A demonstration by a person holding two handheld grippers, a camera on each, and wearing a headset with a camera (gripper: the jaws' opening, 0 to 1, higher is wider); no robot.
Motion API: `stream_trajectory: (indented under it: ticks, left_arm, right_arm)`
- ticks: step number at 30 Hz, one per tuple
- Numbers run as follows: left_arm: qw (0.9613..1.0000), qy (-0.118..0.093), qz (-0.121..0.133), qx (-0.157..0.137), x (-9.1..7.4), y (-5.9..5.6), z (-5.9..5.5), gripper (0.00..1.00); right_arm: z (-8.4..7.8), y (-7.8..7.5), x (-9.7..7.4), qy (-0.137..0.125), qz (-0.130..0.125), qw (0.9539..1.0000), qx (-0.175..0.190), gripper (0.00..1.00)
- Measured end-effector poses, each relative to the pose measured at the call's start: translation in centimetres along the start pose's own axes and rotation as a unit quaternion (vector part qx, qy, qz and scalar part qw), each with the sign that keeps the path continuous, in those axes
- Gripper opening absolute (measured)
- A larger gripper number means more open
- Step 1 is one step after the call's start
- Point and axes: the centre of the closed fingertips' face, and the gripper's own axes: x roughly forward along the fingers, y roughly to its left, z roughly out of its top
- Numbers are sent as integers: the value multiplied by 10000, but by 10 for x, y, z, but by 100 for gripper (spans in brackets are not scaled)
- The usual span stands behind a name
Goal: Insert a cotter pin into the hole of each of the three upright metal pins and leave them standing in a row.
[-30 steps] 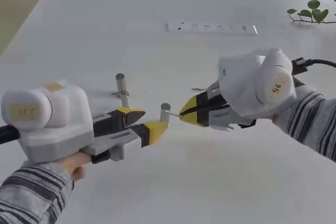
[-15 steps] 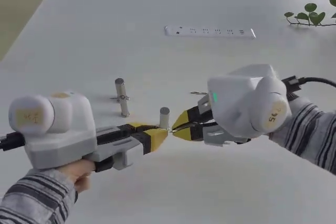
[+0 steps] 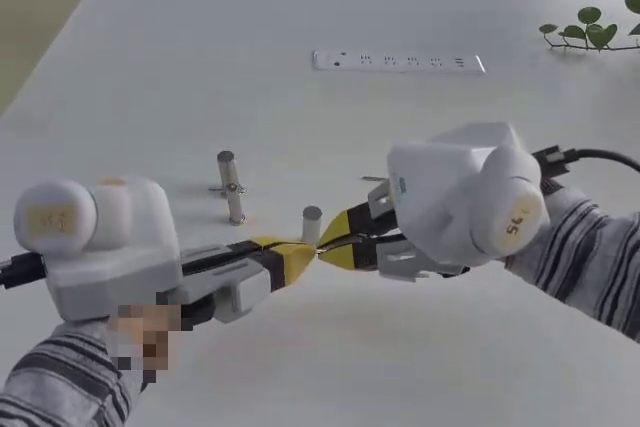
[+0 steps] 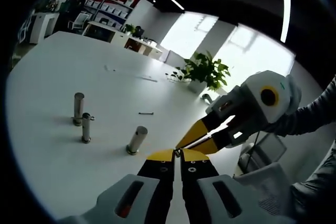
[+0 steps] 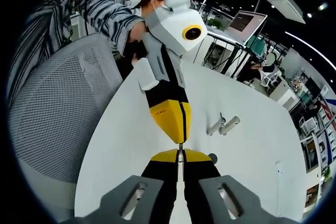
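Power strip (image 3: 398, 62): behind the metal pins (image 3: 235, 202).
Plant (image 3: 592, 27): far right.
Cotter pin (image 5: 180, 157): between left gripper (image 3: 303, 253) and right gripper (image 3: 328, 247) tips, before nearest pin (image 3: 312, 219).

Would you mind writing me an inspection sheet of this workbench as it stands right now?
Surface: white table, no marks seen.
Job's things: rear metal pin, middle metal pin and near metal pin all stand. A fitted cotter pin crosses the middle one. A loose cotter pin lies flat on the table.
Clutter: nothing seen.
Grippers: left tongs and right tongs meet tip to tip beside the near pin, both shut on a held cotter pin.
Cables: black cable leaves the right gripper. A power strip lies on the table beyond.
Surroundings: leafy plant, mesh chair, office desks.
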Motion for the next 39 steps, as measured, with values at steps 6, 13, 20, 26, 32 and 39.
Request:
stream_trajectory:
  ticks: [6, 13, 20, 26, 32, 39]
  left_arm:
    - [9998, -81, -81, 182, -1, -3, 2, 0]
    - [9979, -104, -118, 627, 0, -4, 4, 0]
    - [9900, 30, -212, 1397, -3, -3, 2, 0]
    - [9829, 76, -432, 1787, -7, -8, 0, 0]
    - [9796, 88, -694, 1885, -9, -17, -2, 0]
    - [9808, 26, -875, 1743, -10, -24, 1, 0]
  right_arm:
    - [2, 0, -2, -51, -52, 9999, 137, 0]
    - [4, -1, -3, -274, -29, 9968, 748, 0]
    - [2, 1, -6, -681, 262, 9756, 2070, 6]
    - [-1, 6, -8, -1006, 554, 9550, 2734, 10]
    - [-1, 15, -8, -1221, 794, 9391, 3113, 11]
    - [4, 19, -8, -1343, 869, 9330, 3225, 7]
